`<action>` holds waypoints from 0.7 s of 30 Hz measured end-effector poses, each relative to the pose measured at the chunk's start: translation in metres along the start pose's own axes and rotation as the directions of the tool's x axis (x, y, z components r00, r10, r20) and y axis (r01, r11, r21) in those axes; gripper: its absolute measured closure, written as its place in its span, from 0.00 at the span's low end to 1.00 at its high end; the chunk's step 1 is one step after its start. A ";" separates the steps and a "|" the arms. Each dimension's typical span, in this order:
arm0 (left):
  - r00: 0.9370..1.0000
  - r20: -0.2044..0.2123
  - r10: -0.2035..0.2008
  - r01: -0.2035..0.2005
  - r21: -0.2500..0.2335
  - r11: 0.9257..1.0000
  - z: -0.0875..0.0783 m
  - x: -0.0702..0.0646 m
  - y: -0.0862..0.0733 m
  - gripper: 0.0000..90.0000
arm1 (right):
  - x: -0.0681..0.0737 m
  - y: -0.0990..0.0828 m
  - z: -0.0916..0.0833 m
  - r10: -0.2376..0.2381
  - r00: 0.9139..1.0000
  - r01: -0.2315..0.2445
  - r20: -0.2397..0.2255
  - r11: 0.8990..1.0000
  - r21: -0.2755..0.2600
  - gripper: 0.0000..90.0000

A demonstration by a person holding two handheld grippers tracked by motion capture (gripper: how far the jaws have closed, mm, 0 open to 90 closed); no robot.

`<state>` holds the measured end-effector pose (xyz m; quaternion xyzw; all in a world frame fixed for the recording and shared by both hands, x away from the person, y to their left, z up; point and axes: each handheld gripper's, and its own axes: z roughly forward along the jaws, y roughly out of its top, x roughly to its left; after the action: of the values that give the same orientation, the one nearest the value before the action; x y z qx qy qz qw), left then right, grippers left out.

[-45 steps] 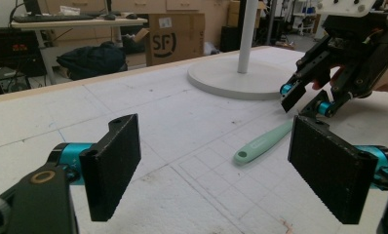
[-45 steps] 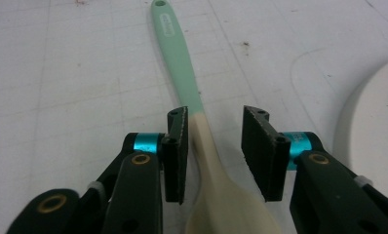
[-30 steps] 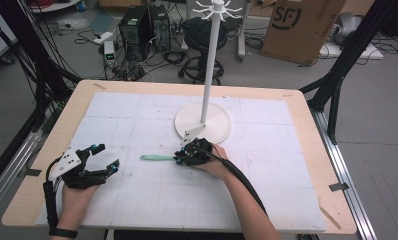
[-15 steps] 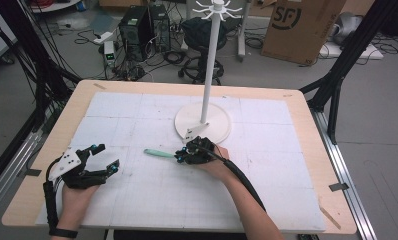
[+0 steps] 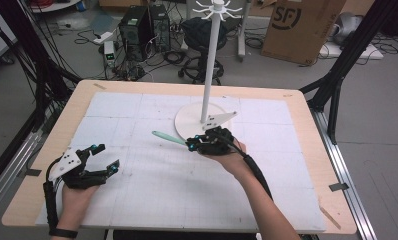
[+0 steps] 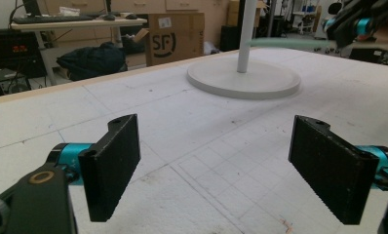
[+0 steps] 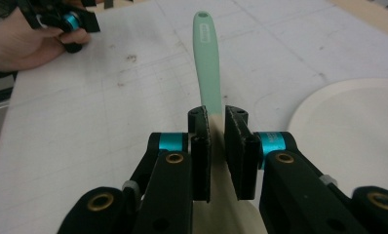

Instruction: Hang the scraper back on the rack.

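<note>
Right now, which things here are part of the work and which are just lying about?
In use:
- mint-handled spatula, clamped in the right tongs
- white hook stand beside it, probably
- left tongs, open, holding nothing

Lying about:
- cardboard box
- computer towers
- floor cables

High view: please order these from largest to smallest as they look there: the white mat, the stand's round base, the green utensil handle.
1. white mat
2. round base
3. green utensil handle, held in the right gripper
</note>
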<state>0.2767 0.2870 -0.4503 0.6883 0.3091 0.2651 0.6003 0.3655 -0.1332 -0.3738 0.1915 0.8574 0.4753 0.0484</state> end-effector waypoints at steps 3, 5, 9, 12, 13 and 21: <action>1.000 0.001 0.000 0.000 0.001 1.000 0.000 0.000 0.000 0.21 | -0.003 0.005 -0.028 0.016 1.000 -0.015 0.012 0.999 -0.043 0.91; 1.000 0.000 0.000 0.000 0.000 1.000 0.000 0.000 0.000 0.21 | -0.006 0.009 -0.048 0.026 0.999 -0.024 0.024 0.997 -0.068 0.91; 1.000 -0.001 -0.001 0.001 0.000 1.000 0.000 0.000 0.000 0.21 | -0.012 0.016 -0.087 0.039 0.997 -0.031 0.064 0.993 -0.116 0.91; 1.000 -0.002 -0.002 0.002 0.000 1.000 0.000 0.000 0.000 0.21 | -0.015 0.022 -0.113 0.039 0.994 -0.025 0.103 0.991 -0.135 0.91; 1.000 -0.001 -0.002 0.002 0.000 1.000 0.000 0.000 0.000 0.21 | -0.015 0.025 -0.120 0.042 0.993 -0.027 0.111 0.990 -0.136 0.91; 1.000 -0.003 -0.003 0.003 0.000 1.000 0.000 0.000 0.000 0.21 | -0.022 0.046 -0.174 0.065 0.984 -0.036 0.169 0.985 -0.168 0.91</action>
<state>0.2767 0.2869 -0.4503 0.6876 0.3108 0.2652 0.6002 0.3523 -0.2581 -0.2428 0.2492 0.8026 0.5269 0.1266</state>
